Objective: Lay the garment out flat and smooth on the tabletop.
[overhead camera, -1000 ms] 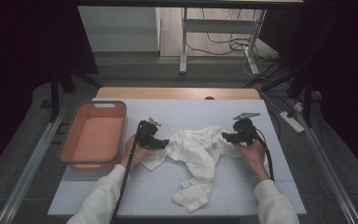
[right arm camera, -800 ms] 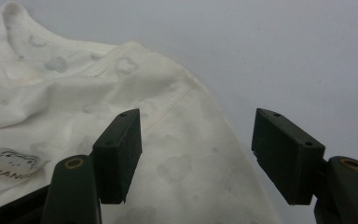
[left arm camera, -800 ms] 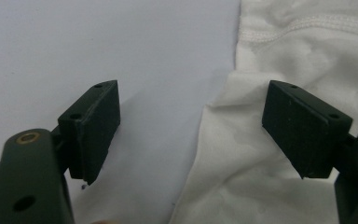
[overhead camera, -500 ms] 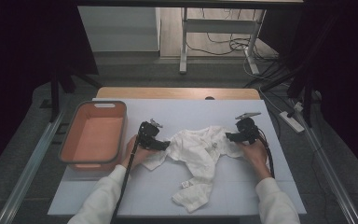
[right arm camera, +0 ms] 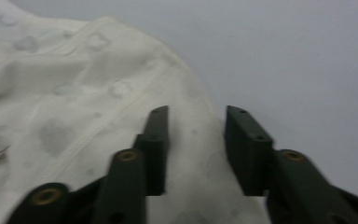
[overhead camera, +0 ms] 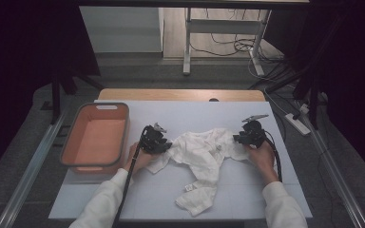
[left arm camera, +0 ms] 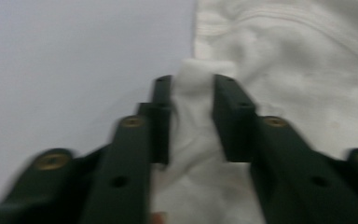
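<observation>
Both tongs (overhead camera: 164, 145) (overhead camera: 240, 138) on white garment (overhead camera: 204, 154) — seemingly pinching.

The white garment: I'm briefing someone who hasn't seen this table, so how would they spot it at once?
On the pale table, look right of the orange bin, between the left gripper and the right gripper. The white garment lies crumpled there, one part trailing toward the near edge. It is the one soft, wrinkled thing; the bin is rigid and orange.
</observation>
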Demonstrator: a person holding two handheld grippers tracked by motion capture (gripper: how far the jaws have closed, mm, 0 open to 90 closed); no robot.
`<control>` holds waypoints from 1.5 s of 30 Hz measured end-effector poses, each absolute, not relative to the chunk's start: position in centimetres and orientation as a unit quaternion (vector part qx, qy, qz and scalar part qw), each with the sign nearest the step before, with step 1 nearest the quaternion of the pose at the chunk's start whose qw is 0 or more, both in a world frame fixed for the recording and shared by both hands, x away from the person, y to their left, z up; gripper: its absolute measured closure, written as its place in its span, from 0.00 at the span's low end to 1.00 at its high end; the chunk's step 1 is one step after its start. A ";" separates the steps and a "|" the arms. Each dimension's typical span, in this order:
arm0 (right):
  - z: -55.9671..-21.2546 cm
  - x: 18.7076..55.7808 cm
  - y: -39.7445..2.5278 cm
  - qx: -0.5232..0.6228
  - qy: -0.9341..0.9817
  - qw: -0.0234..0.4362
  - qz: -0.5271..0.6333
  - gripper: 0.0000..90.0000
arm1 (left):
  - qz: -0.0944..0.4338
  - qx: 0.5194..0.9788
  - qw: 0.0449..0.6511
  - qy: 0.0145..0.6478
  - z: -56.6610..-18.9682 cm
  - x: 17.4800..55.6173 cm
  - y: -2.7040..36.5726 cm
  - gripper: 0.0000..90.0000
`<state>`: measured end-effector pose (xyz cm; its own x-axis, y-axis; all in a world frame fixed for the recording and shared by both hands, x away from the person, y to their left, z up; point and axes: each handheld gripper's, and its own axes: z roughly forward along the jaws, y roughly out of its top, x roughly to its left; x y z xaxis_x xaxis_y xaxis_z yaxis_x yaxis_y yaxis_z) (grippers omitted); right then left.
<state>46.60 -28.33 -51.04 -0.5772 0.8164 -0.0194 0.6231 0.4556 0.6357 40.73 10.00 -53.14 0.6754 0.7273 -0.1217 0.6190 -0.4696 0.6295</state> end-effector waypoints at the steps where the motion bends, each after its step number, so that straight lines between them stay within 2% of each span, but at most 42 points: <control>1: -51.0 46.5 -28.2 0.425 0.841 0.160 0.296 0.88 | 0.074 0.854 0.334 0.393 -53.2 40.7 10.0 0.93; 3: -50.9 46.4 -27.8 0.410 0.850 0.154 0.294 0.97 | 0.075 0.858 0.331 0.387 -53.1 40.7 9.9 0.97; 8: -50.4 46.0 -27.5 0.395 0.854 0.181 0.285 0.99 | 0.097 0.848 0.337 0.398 -52.4 40.6 10.3 0.98; 13: -49.3 45.8 -29.1 0.413 0.831 0.201 0.313 0.99 | 0.144 0.835 0.350 0.399 -50.6 39.9 11.0 0.98; 18: -48.5 45.6 -30.1 0.421 0.819 0.211 0.328 0.99 | 0.165 0.824 0.365 0.401 -49.0 39.5 11.6 0.99; 45: -46.1 44.7 -30.3 0.410 0.798 0.239 0.372 0.99 | 0.167 0.801 0.407 0.407 -46.9 39.1 12.9 0.99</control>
<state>44.66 -30.27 -46.09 -0.5490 0.8323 -0.0764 0.4761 0.3866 0.7898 39.08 12.90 -46.95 0.6138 0.7868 -0.0645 0.5152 -0.3373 0.7879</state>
